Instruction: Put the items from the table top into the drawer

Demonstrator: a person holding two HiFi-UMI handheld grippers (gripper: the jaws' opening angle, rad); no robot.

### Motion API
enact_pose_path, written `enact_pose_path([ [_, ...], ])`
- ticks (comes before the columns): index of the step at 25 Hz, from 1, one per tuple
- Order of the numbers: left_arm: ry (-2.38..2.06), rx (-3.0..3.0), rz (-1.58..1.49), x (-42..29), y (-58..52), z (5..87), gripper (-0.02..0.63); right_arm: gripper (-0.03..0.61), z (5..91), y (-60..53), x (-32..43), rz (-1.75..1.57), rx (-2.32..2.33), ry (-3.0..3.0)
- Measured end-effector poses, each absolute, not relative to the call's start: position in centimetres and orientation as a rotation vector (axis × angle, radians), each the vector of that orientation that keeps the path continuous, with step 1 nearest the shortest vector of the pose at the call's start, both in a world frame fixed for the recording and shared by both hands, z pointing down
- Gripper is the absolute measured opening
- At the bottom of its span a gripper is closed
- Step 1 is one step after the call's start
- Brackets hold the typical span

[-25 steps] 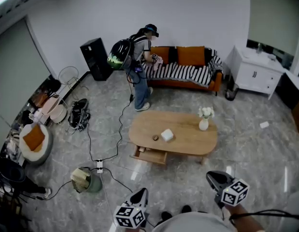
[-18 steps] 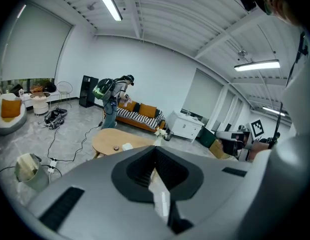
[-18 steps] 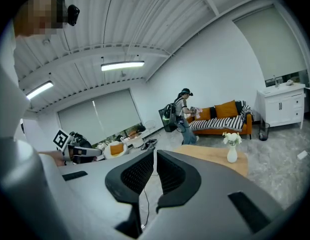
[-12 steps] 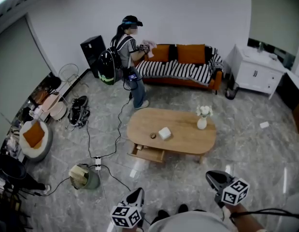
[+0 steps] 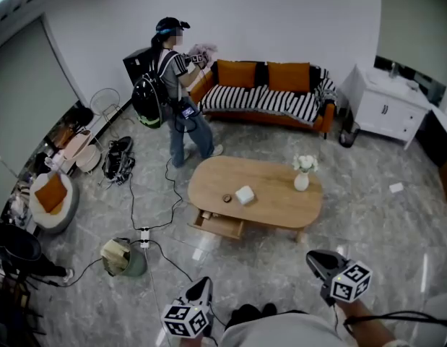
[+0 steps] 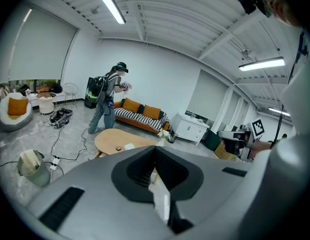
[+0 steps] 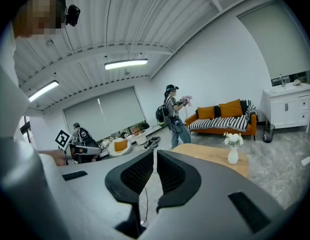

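My left tool (image 6: 156, 149) is clenched, with its jaws meeting at the tips and nothing between them. My right tool (image 7: 155, 153) is clenched as well, with only a thin slit between its jaws and nothing in it. In the head view both tools hang above the grey floor (image 5: 396, 223), the left tool (image 5: 203, 288) low and close to me and the right tool (image 5: 315, 259) off to its side, the two well apart.

Ahead of both tools, well apart from them, stands the oval wooden surface (image 5: 274, 208). Its drawer (image 5: 219, 225) is pulled out on the side facing me, nearer my left tool than my right. On the surface, beyond the drawer, lie a white box (image 5: 245, 194) and, just beside it on the left, a small round thing (image 5: 227, 198). A vase (image 5: 302, 176) of white flowers stands upright toward the end of the surface in front of my right tool.

Farther off, past the surface, a person (image 5: 176, 100) with a backpack stands at the left end of a striped sofa (image 5: 274, 100) with orange cushions. A white cabinet (image 5: 385, 103) stands far ahead of my right tool.
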State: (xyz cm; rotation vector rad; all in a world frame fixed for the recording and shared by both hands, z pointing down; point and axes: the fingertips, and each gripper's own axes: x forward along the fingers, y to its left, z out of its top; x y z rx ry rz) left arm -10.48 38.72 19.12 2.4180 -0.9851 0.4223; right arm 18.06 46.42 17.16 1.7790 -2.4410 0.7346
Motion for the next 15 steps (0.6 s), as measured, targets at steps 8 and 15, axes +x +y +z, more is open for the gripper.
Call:
enact_pose_path([
  [8,-0.986,2.399,0.418,-10.3,38.1,19.8,0.002,0.044,17.7,45.2,17.8,0.751,1.757,-2.440],
  [15,-0.964,2.389,0.421,-9.6,35.2,20.9,0.002,0.044,18.4,43.2,18.7,0.767,1.789,-2.400],
])
